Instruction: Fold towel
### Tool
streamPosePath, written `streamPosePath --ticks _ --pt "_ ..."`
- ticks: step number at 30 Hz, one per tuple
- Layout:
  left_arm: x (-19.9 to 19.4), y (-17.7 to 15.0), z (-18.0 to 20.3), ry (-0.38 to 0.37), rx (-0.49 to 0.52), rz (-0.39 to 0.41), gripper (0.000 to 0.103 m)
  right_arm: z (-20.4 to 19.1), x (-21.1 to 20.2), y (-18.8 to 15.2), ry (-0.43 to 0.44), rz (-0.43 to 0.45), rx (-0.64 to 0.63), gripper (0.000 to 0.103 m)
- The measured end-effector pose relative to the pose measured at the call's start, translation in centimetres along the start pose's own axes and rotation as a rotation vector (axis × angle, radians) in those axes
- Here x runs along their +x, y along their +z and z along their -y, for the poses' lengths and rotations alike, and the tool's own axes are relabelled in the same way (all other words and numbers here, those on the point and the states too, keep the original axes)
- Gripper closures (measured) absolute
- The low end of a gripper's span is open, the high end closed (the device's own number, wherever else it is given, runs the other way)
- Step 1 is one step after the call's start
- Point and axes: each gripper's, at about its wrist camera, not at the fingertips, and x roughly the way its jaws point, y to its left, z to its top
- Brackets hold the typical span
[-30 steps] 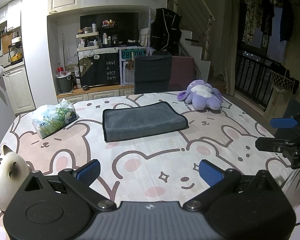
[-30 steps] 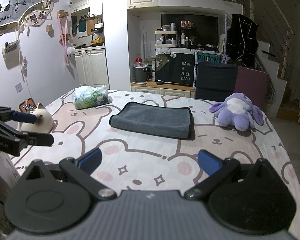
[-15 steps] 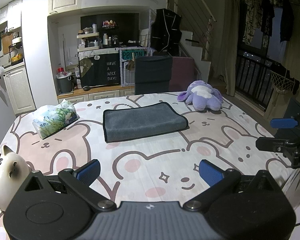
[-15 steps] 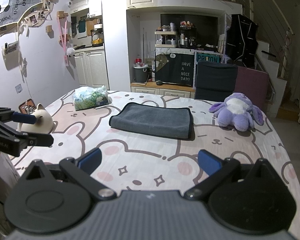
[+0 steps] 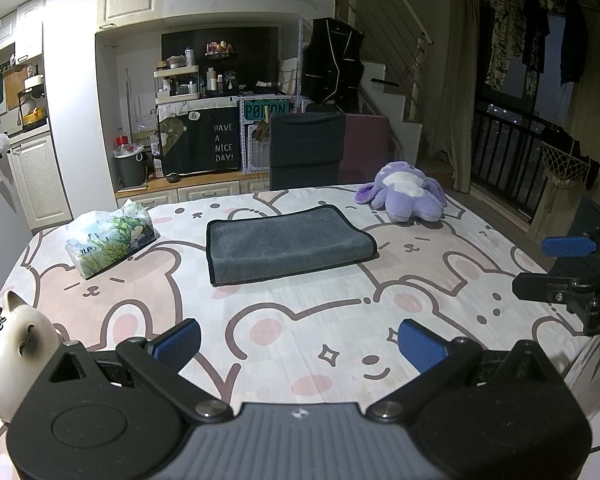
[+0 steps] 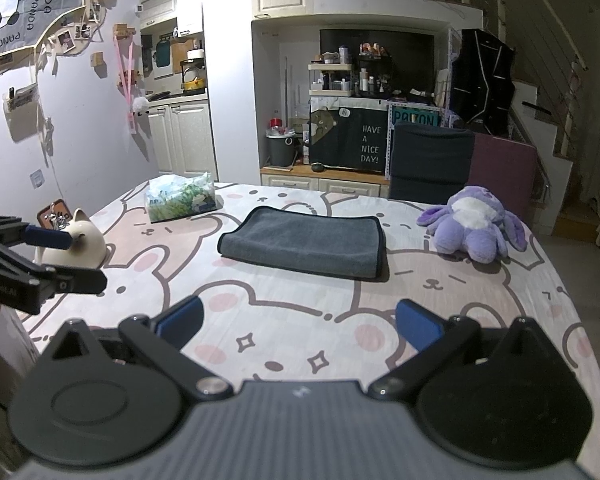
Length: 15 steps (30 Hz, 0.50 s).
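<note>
Nothing has shifted since earlier frames. Cartoon-bear tablecloth carries, left to right: cat figurine, tissue pack, folded grey towel at centre, purple plush. Left gripper and right gripper hover at near edge, fingers spread, empty.

Ahead of the black, blue-padded left tool lay a dark grey rectangular folded terry towel with black edging on a white counter cloth printed with pink bears; a lilac-and-white plush toy sat far right.
</note>
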Motion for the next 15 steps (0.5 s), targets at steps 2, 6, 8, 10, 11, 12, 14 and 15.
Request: streamPosePath --ticks 2,6,8,10,11,12,14,15 --pt "0.00 -0.01 0.00 -0.001 0.000 0.000 0.000 0.07 0.00 0.05 -0.001 0.001 0.002 0.000" --pt "0.02 0.05 0.02 0.000 -0.001 0.000 0.000 0.03 0.01 0.05 -0.001 0.002 0.004 0.000" --pt "0.04 0.08 0.04 0.000 -0.002 0.002 0.000 -0.03 0.06 0.08 0.000 0.002 0.005 0.000" --pt "0.07 0.25 -0.11 0.001 -0.003 0.005 0.000 -0.03 0.05 0.07 0.000 0.002 0.004 0.000" --pt "0.12 0.34 -0.14 0.003 -0.004 0.006 0.000 0.01 0.03 0.06 -0.001 0.003 0.004 0.000" --pt "0.14 0.52 -0.31 0.005 -0.006 0.006 0.000 -0.01 0.04 0.07 -0.001 0.003 0.005 0.000" --pt "0.17 0.72 -0.57 0.008 -0.005 0.006 0.000 0.01 0.01 0.04 -0.001 0.004 0.006 0.000" --pt "0.17 0.73 -0.60 0.007 -0.005 0.006 0.000 0.04 -0.02 0.03 0.000 0.005 0.007 0.000"
